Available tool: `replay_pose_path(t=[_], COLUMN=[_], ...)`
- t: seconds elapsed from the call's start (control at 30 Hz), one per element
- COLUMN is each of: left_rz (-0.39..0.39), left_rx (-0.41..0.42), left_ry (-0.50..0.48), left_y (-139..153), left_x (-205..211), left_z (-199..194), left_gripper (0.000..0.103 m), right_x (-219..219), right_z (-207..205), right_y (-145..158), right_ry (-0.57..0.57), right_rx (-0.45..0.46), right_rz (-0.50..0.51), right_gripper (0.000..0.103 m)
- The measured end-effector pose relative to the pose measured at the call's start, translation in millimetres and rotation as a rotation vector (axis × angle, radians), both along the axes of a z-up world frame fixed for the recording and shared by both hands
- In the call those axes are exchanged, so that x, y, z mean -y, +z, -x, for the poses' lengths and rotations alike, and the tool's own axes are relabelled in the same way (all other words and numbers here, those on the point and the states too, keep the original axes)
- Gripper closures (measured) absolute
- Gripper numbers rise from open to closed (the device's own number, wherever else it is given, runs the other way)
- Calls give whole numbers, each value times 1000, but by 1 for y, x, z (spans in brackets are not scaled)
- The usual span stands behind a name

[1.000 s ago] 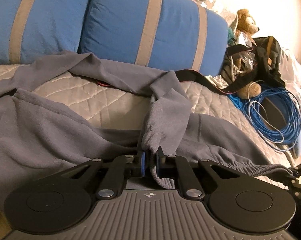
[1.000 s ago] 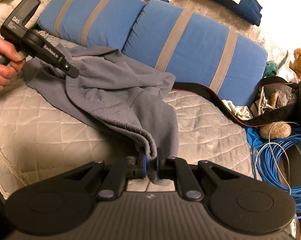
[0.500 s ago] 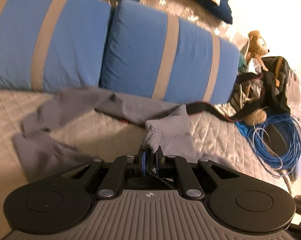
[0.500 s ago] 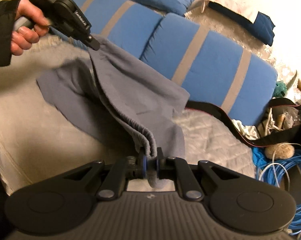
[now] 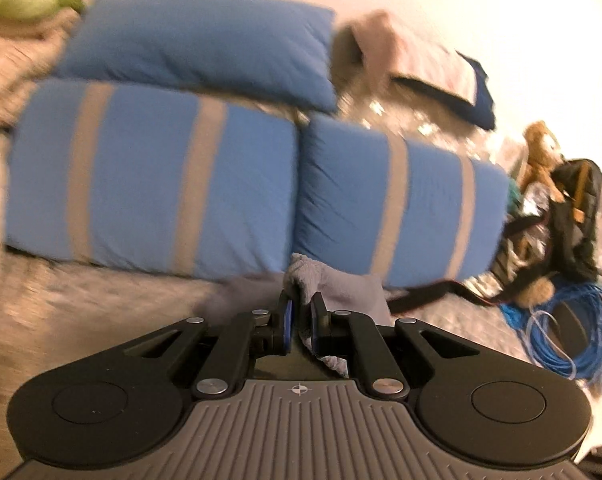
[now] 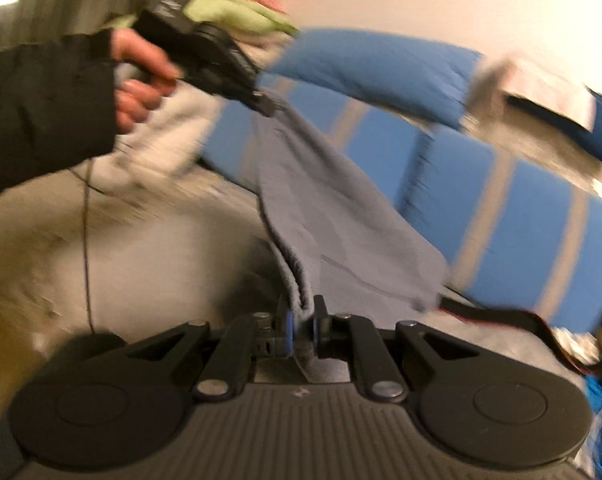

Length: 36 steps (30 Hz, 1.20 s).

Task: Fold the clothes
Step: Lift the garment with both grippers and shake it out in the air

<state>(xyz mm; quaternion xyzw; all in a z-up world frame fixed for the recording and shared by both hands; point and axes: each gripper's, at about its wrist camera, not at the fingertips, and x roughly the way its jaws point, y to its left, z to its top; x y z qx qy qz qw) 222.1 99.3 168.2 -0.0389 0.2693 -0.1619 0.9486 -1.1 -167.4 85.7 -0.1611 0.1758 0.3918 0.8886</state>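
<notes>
left tool (image 5: 299, 322) clamped on grey garment (image 5: 337, 284), striped blue cushions (image 5: 153, 188) behind, blue cable coil (image 5: 573, 332) at right

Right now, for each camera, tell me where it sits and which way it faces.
Left wrist: rides the left hand-held gripper, looks forward and slightly down at the striped blue pillows; shows its own fingers shut on the grey garment.
Right wrist: rides the right hand-held gripper, faces across the bed; shows its fingers, the person's left hand and dark sleeve.
Shared: the garment, the pillows.
</notes>
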Motion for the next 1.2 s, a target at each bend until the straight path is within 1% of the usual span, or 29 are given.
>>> replay_pose_path(t=[0.07,0.13,0.2,0.23,0.3,0.33,0.37,0.43,0.47,0.5,0.53,0.77,0.97,1.1,1.2], left_rz=[-27,-54,-81,-75,-112,-112,-106,-141,-176,-213,-220,-173,-192,-215,-228], left_rx=[28,57,107,146,250,287,320,331,326,320,309,257,210,170,134], left_ry=[88,181,312,365,437,445,446,429,416,403,382,177,13,-73,-124], left_y=[24,47,85,111,157,173,187,197,195,192,186,138,97,67,42], left_x=[-33,-66,-103,-120,-130,-127,-121,-96,-78,-60,-43,66,162,226,273], left_z=[20,40,70,87,117,126,134,133,126,118,110,50,19,5,-3], left_gripper=[95,95,96,96,96,96,96,96,96,96,96,96,96,96,96], right_x=[-34,-68,-105,-118,-129,-128,-122,-108,-100,-91,-80,4,86,129,154], right_z=[18,33,46,51,57,56,52,42,36,27,18,-41,-80,-96,-108], right_y=[14,30,53,67,97,110,122,134,136,135,132,94,50,19,-2], right_ry=[87,176,289,333,380,381,373,335,310,284,256,16,-191,-313,-395], right_rx=[10,-4,-31,-38,-26,-16,-15,-5,-6,-28,-50,-96,-122,-167,-185], right_rz=[-30,-79,-163,-208,-289,-325,-357,-387,-394,-400,-404,-379,-351,-338,-314], right_gripper=[94,94,95,95,95,95,95,95,95,95,95,95,95,95,95])
